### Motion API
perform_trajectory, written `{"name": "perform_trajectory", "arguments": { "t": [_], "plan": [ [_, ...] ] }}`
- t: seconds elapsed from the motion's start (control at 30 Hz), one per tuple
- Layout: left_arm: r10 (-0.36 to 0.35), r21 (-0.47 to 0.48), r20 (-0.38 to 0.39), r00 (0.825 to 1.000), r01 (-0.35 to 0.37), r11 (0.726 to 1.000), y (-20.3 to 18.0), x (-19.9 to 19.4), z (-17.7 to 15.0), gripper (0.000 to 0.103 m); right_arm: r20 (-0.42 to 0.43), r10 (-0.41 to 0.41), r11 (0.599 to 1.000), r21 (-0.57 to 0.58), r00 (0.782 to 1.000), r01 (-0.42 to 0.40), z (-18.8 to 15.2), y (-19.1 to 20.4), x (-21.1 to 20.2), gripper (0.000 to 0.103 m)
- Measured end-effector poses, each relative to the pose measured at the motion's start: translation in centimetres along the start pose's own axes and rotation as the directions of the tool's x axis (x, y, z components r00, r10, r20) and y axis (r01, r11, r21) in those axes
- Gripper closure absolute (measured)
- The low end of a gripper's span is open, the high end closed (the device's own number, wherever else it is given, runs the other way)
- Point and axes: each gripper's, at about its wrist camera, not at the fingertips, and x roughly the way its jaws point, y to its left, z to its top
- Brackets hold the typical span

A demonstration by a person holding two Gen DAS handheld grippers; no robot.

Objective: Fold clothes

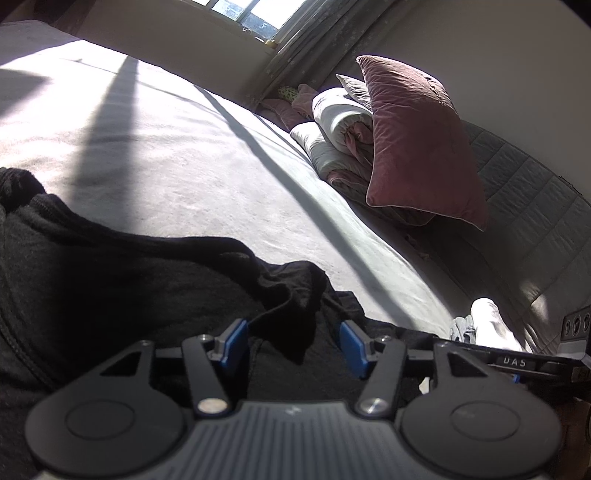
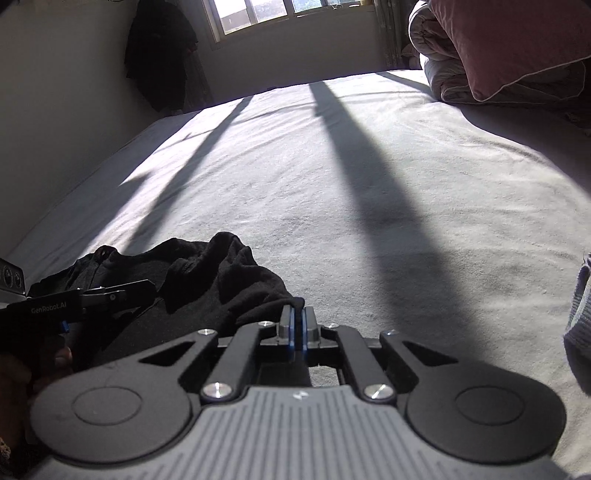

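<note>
A black garment (image 1: 110, 266) lies crumpled on the grey bed (image 1: 192, 155). My left gripper (image 1: 293, 341) is open, its blue pads either side of a fold of the black cloth, close over it. In the right wrist view the garment (image 2: 207, 280) lies left of my right gripper (image 2: 297, 326), whose blue pads are pressed together at the cloth's right edge; whether cloth is pinched I cannot tell. The left gripper's body (image 2: 92, 299) shows at the left over the garment, and the right gripper's body (image 1: 517, 363) shows at the right of the left view.
A pink pillow (image 1: 417, 140) and rolled white bedding (image 1: 340, 125) lean by the quilted headboard (image 1: 524, 206). A window (image 2: 273, 11) and dark hanging clothes (image 2: 159, 51) are beyond the bed. A pale grey cloth (image 2: 580, 306) lies at the right edge.
</note>
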Motion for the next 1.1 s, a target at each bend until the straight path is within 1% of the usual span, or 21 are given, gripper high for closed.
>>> {"name": "perform_trajectory", "arguments": {
  "t": [0.07,0.1,0.17,0.23,0.37,0.4,0.43,0.53,0.6,0.63,0.7,0.8,0.83,0.93,1.03,1.07,1.1],
  "plan": [
    [0.000,0.005,-0.001,1.000,0.000,1.000,-0.1,0.0,0.0,0.045,0.057,-0.056,0.998,0.037,0.997,0.054,0.3,-0.5,-0.4,0.099],
    [0.002,0.008,-0.001,1.000,-0.002,1.000,-0.1,0.0,0.0,0.045,0.087,-0.086,0.995,0.057,0.993,0.081,0.4,-0.8,-0.7,0.099],
    [0.004,0.014,-0.002,1.000,-0.004,1.000,-0.2,0.0,0.0,0.045,0.157,-0.121,0.990,0.085,0.980,0.109,0.5,-1.2,-1.2,0.099],
    [0.007,0.020,-0.002,1.000,-0.007,1.000,-0.3,0.0,-0.1,0.045,0.200,-0.140,0.987,0.108,0.970,0.121,0.6,-1.2,-1.6,0.099],
    [0.007,0.019,-0.002,1.000,-0.007,1.000,-0.2,-0.1,0.0,0.045,0.259,-0.173,0.984,0.090,0.950,0.154,1.0,-0.5,-2.8,0.099],
    [0.006,0.017,-0.002,1.000,-0.006,1.000,-0.2,-0.1,0.0,0.045,0.264,-0.159,0.986,0.091,0.951,0.140,1.1,-0.4,-3.1,0.099],
    [0.006,0.017,-0.001,1.000,-0.006,1.000,-0.2,-0.1,0.0,0.045,0.262,-0.129,0.989,0.098,0.956,0.107,1.2,-0.4,-3.3,0.099],
    [-0.008,0.006,0.006,1.000,0.008,1.000,-0.2,-0.4,0.2,0.045,0.244,-0.018,0.994,0.106,0.969,-0.008,1.5,0.0,-3.3,0.099],
    [-0.051,-0.033,0.008,0.999,0.051,0.998,0.2,-0.7,0.4,0.047,0.216,0.067,0.992,0.092,0.974,-0.088,1.8,0.8,-3.0,0.099],
    [-0.089,-0.066,0.008,0.996,0.090,0.994,0.5,-0.8,0.6,0.047,0.205,0.098,0.990,0.084,0.974,-0.117,1.8,1.2,-2.9,0.099],
    [-0.163,-0.130,0.014,0.986,0.164,0.978,1.2,-1.0,0.8,0.047,0.176,0.165,0.982,0.062,0.970,-0.178,1.8,2.4,-2.5,0.099],
    [-0.258,-0.212,0.038,0.965,0.260,0.942,2.0,-1.2,1.0,0.047,0.122,0.251,0.967,0.019,0.960,-0.255,1.8,4.3,-2.0,0.099],
    [-0.285,-0.237,0.048,0.957,0.289,0.928,2.2,-1.3,1.0,0.047,0.101,0.270,0.963,-0.003,0.958,-0.271,1.7,5.0,-1.9,0.099],
    [-0.325,-0.301,0.070,0.943,0.331,0.894,2.9,-1.2,1.0,0.047,0.029,0.293,0.955,-0.064,0.956,-0.291,1.1,6.8,-1.1,0.099],
    [-0.304,-0.309,0.059,0.951,0.307,0.900,2.8,-0.9,0.9,0.047,-0.074,0.311,0.939,-0.130,0.948,-0.318,0.2,8.2,0.0,0.098],
    [-0.299,-0.300,0.045,0.953,0.298,0.906,2.6,-0.7,0.9,0.047,-0.106,0.314,0.932,-0.153,0.943,-0.328,-0.2,8.7,0.3,0.097],
    [-0.294,-0.292,0.032,0.955,0.290,0.911,2.4,-0.5,0.9,0.047,-0.130,0.313,0.927,-0.176,0.941,-0.333,-0.5,9.0,0.4,0.094]
  ]
}}
